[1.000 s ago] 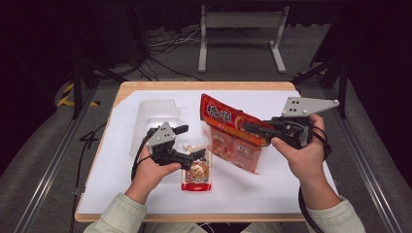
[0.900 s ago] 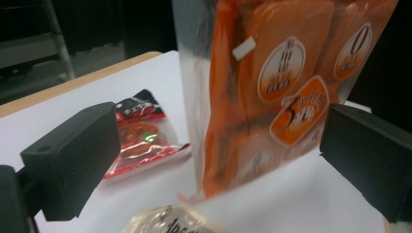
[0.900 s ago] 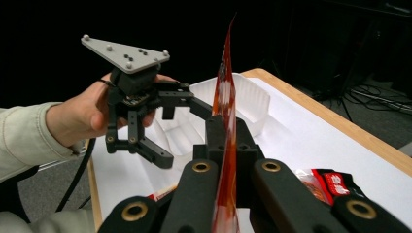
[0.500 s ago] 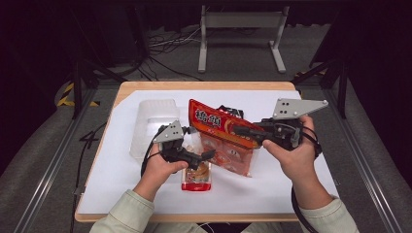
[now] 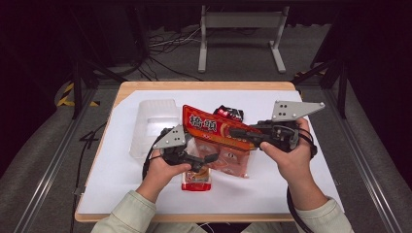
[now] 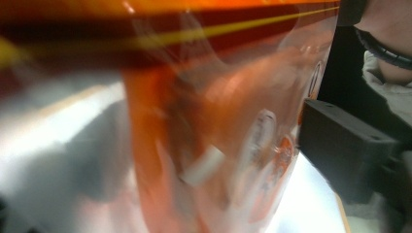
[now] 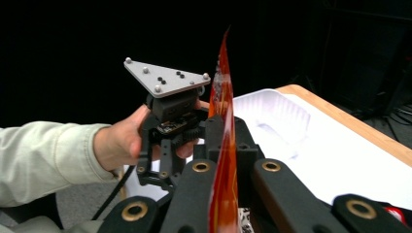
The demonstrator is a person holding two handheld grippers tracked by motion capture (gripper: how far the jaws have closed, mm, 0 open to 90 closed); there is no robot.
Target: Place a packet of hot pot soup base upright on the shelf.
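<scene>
My right claw [image 5: 239,132] pinches the red bag [image 5: 218,141] edge-on above the desk [image 5: 121,160], while my left claw [image 5: 206,158], jaws spread, meets its lower side.

The large red-and-orange plastic snack bag with a clear lower half [image 5: 218,138] carries big white Chinese characters on its red top band, nearest the corner that points toward the clear plastic tray [image 5: 150,124]; they are too small to read with certainty, though the second looks like 頭. On the dark floor to the tray's far side from the bag, a pale mark [image 5: 90,140] that seems to be a "4" can be made out. Printing on the small red packet [image 5: 197,178] just below the bag is too blurred to read.
</scene>
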